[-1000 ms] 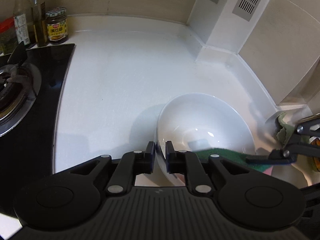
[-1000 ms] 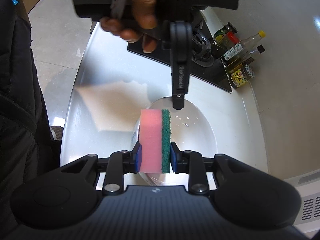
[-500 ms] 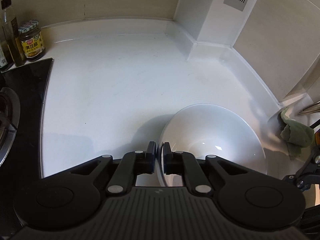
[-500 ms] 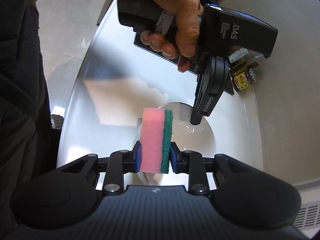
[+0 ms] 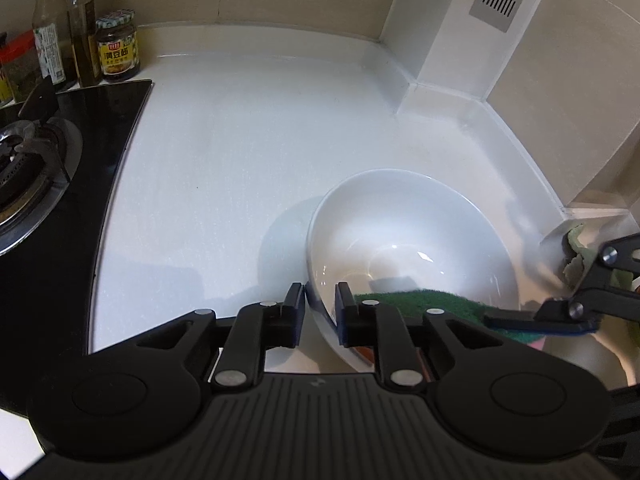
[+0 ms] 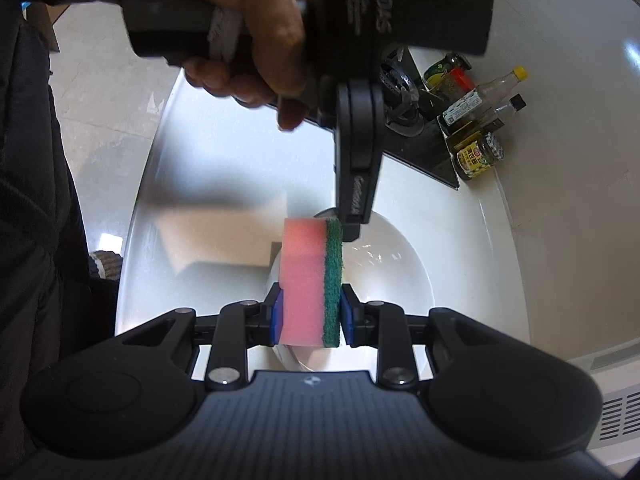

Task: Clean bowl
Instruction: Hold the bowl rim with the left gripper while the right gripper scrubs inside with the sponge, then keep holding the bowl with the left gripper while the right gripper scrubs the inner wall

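Note:
A white bowl (image 5: 400,240) stands tilted on the white counter (image 5: 240,160), its left rim raised over a shadow. My left gripper (image 5: 320,300) straddles that rim, one pad outside and one inside. Its jaws are opening while the rim stays between the pads. My right gripper (image 6: 310,316) is shut on a pink sponge with a green scouring side (image 6: 304,280), held upright over the near edge of the bowl (image 6: 392,272). In the left wrist view the sponge's green face (image 5: 420,300) lies at the bowl's near right rim, with the right gripper (image 5: 540,320) behind it.
A black gas hob (image 5: 60,200) fills the left. Sauce jars and bottles (image 5: 118,52) stand at the back left wall. A green cloth (image 5: 580,248) lies at the right by a white vented column (image 5: 460,40). A person's hand (image 6: 256,40) grips the left tool.
The left view swung right and came back. The left jaws narrowed on the rim, then widened again. The sponge left the left view and is back at the bowl's near rim.

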Available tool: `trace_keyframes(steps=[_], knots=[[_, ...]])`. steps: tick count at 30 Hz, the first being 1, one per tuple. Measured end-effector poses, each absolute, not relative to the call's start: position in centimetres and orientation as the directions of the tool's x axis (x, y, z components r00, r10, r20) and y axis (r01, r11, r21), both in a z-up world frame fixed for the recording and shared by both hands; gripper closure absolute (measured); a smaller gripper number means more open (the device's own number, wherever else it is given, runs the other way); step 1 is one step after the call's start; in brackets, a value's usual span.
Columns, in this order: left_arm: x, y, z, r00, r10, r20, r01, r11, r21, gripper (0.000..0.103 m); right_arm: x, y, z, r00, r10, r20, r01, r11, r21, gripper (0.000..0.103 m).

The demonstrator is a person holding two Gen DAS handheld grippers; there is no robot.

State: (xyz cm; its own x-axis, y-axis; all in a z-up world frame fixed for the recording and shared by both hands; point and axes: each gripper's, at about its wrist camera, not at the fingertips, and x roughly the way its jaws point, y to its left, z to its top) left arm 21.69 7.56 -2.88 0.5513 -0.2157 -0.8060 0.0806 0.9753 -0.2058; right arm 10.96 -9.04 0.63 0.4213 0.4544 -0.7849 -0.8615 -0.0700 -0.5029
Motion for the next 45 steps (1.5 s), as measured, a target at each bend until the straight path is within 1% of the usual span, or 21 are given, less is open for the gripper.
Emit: trace_keyframes(steps=[5, 7, 9, 12, 15, 18, 21, 23, 24, 30, 33, 36, 37, 39, 45], knots=[[24.7, 6.9, -2.6, 0.51, -0.221, -0.832, 0.191, 0.971, -0.141, 0.095, 10.9, -9.6, 0.6, 0.417, 0.451, -0.789, -0.85, -0.114, -0.514, 0.079], [25.5, 7.0, -2.7, 0.504, -0.237, -0.83, 0.187, 0.969, -0.163, 0.095, 11.0, -9.7, 0.4, 0.426, 0.445, -0.788, -0.843, -0.121, -0.524, 0.079], [25.8, 7.1, -2.8, 0.506, -0.246, -0.826, 0.164, 0.968, -0.189, 0.092, 11.2, -9.6, 0.3, 0.43, 0.448, -0.784, -0.846, -0.103, -0.522, 0.079], [23.7, 7.0, -2.4, 0.551, -0.224, -0.804, 0.107, 0.974, -0.199, 0.092, 10.7, -9.6, 0.1, 0.436, 0.453, -0.778, -0.844, -0.093, -0.528, 0.079], [21.0, 6.7, -2.1, 0.574, -0.222, -0.788, 0.069, 0.972, -0.224, 0.087, 10.7, -9.2, 0.2, 0.432, 0.456, -0.778, -0.848, -0.089, -0.523, 0.079], [19.8, 6.1, -2.1, 0.586, -0.204, -0.784, 0.065, 0.977, -0.205, 0.087, 10.7, -8.8, 0.2, 0.428, 0.454, -0.781, -0.849, -0.094, -0.52, 0.079], [20.1, 5.9, -2.4, 0.58, -0.187, -0.793, 0.064, 0.981, -0.185, 0.081, 10.2, -8.3, 0.1, 0.433, 0.449, -0.781, -0.842, -0.108, -0.529, 0.079], [20.8, 5.7, -2.6, 0.567, -0.181, -0.803, 0.072, 0.983, -0.171, 0.083, 10.1, -8.2, 0.0, 0.435, 0.449, -0.781, -0.84, -0.111, -0.532, 0.079], [21.0, 5.6, -2.6, 0.565, -0.18, -0.805, 0.073, 0.983, -0.168, 0.086, 10.1, -8.3, 0.0, 0.436, 0.448, -0.78, -0.838, -0.112, -0.533, 0.079], [24.3, 5.1, -2.4, 0.53, -0.19, -0.827, 0.167, 0.979, -0.118, 0.095, 10.0, -8.6, -0.4, 0.458, 0.439, -0.773, -0.819, -0.131, -0.559, 0.079], [25.6, 4.8, -2.4, 0.52, -0.201, -0.83, 0.183, 0.976, -0.121, 0.096, 10.1, -8.7, -0.4, 0.466, 0.432, -0.772, -0.816, -0.126, -0.564, 0.079], [25.1, 4.9, -2.1, 0.542, -0.187, -0.819, 0.142, 0.981, -0.13, 0.095, 10.2, -8.6, -0.4, 0.464, 0.431, -0.774, -0.821, -0.118, -0.558, 0.079], [24.3, 5.0, -1.9, 0.555, -0.178, -0.813, 0.119, 0.984, -0.134, 0.091, 10.1, -8.5, -0.4, 0.465, 0.432, -0.773, -0.82, -0.118, -0.56, 0.079], [23.1, 5.3, -1.8, 0.567, -0.173, -0.805, 0.101, 0.985, -0.14, 0.089, 9.8, -8.5, -0.5, 0.467, 0.433, -0.771, -0.82, -0.116, -0.561, 0.079], [20.6, 5.5, -2.2, 0.592, -0.17, -0.788, 0.063, 0.984, -0.165, 0.087, 9.2, -8.0, -0.8, 0.478, 0.431, -0.765, -0.804, -0.135, -0.579, 0.079]])
